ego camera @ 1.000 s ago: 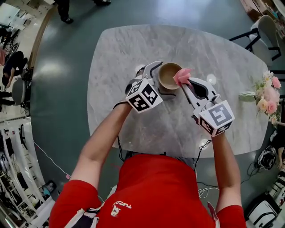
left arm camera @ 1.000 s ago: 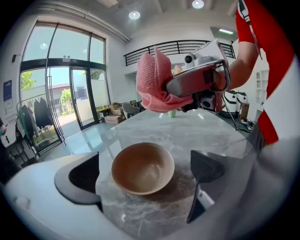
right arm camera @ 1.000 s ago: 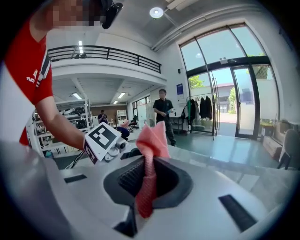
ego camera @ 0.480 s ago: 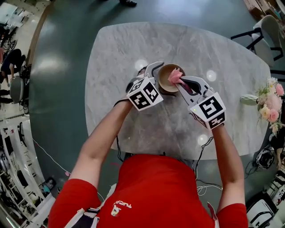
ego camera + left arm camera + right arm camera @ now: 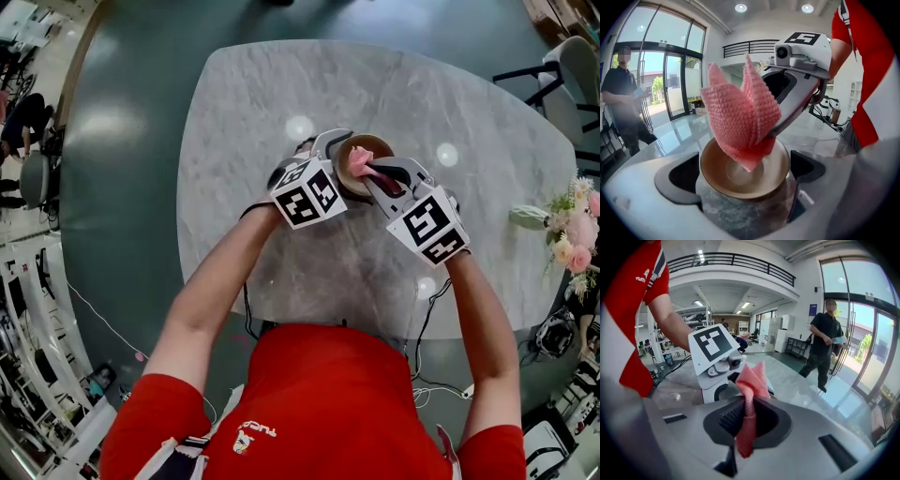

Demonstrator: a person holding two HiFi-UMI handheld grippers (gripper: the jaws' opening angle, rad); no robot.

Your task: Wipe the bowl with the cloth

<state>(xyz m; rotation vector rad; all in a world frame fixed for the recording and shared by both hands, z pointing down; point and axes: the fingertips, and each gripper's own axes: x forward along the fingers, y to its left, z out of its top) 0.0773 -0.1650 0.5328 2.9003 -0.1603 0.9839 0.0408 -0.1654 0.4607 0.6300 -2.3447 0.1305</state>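
- Pink knitted cloth (image 5: 740, 117): pinched between the closed jaws of the right gripper (image 5: 373, 173). Its long axis is near upright, and its lower end points down into the tan round bowl (image 5: 717, 180).
- Bowl: mouth up, clasped at its sides by the left gripper (image 5: 336, 167).
- Grey marble table (image 5: 281, 94): beneath the bowl.
- Pink flower bunch (image 5: 572, 230): at the table's far right edge.

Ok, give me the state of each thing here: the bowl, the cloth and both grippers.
left gripper: shut on the bowl, one jaw on either side.
right gripper: shut on the cloth.
bowl: upright, with the cloth's lower tip dipping inside it.
cloth: bunched, pinched at its middle, folds sticking up.
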